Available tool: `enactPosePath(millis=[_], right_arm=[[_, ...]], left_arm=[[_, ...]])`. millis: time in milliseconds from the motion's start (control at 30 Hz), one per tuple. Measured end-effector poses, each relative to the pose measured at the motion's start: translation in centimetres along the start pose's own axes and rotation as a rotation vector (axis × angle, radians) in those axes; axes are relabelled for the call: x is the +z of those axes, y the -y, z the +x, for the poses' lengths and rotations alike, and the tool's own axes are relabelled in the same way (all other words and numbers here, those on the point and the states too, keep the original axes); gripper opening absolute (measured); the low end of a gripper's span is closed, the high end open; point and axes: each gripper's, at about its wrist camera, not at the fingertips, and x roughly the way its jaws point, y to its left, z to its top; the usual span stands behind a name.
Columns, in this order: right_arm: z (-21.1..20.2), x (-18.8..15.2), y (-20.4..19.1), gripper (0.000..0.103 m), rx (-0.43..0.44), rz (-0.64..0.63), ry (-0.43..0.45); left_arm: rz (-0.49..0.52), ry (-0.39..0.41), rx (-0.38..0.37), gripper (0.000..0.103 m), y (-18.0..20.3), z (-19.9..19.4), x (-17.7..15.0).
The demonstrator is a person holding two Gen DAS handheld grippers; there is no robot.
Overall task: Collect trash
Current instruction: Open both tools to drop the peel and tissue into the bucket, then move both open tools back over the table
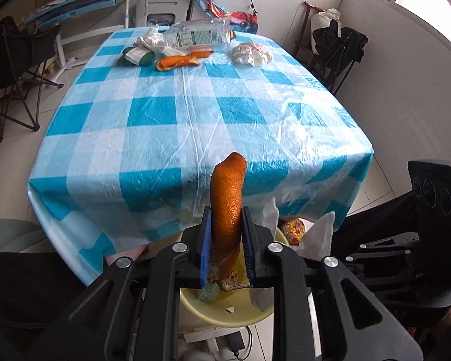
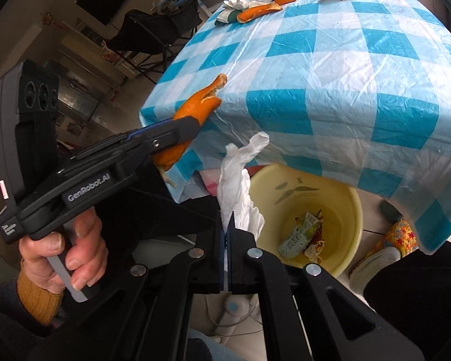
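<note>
Nearest, the left gripper (image 1: 225,237) was clamped on a long strip of orange peel (image 1: 228,207), its blue pads (image 1: 205,240) nearly together and the strip standing up out of them. It hung just above the yellow bin (image 2: 350,194), presumably so the strip would fall straight in once let go. The right gripper (image 2: 227,234), just beside the bin's rim, had its jaws pressed fully together on a white crumpled tissue (image 2: 237,186), which rose loosely above them; it too looked poised for a drop.

The bin stood on the floor, tucked against the overhang of the checked tablecloth (image 2: 360,69). At its bottom lay a crushed green-and-white carton (image 2: 299,234) and a few scraps.

Far from the bin, at the table's opposite end, more rubbish waited: a clear plastic bottle (image 1: 200,34) on its side, more orange peel (image 1: 177,61), crumpled tissues (image 1: 153,40) and a balled wrapper (image 1: 252,53).
</note>
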Motion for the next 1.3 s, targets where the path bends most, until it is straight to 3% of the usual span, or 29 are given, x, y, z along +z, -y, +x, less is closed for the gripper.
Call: enactPosePath(millis=[133,200,233,400,500,667,800,1100,1300], right_arm=[[-0.3,0.2,1.1,0.006,-0.019,0.049,0.023],[-0.6,0.0,1.3,0.031,-0.031,0.057,0.034],[-0.5,-0.1,1.3,0.036,-0.039,0.054,0.029],[0.1,-0.1,0.7,0.039,-0.086,0.02,0.005],[-0.6,0.2,1.2,0.05,-0.111,0.051,0.055],[-1.7,0.7,2.6,0.054,-0.108,0.114,0.127],[-1.8,0.6,2.6,0.056,-0.12,0.122,0.144],[-1.5,0.7,2.5,0.06,-0.141,0.11,0.144],[-1.6,0.7,2.3,0.062,-0.144,0.094,0.159]], left_arm=[[0.007,-0.086,-0.004,0.018,0.1,1.1,-1.2],[0.024,-0.117,0.002,0.018,0.4,1.7,-1.5],[0.034,-0.132,-0.002,0.018,0.5,1.9,-1.7],[0.06,-0.178,0.003,0.018,1.0,2.6,-2.2],[0.034,-0.154,-0.001,0.024,0.6,2.3,-2.0],[-0.013,-0.053,-0.022,0.038,-0.1,0.8,-1.0],[-0.028,0.02,0.019,0.049,-0.4,-0.2,-0.3],[-0.168,0.087,0.026,0.055,-3.2,-1.2,0.3],[-0.182,0.105,0.035,0.057,-3.5,-1.4,0.4]])
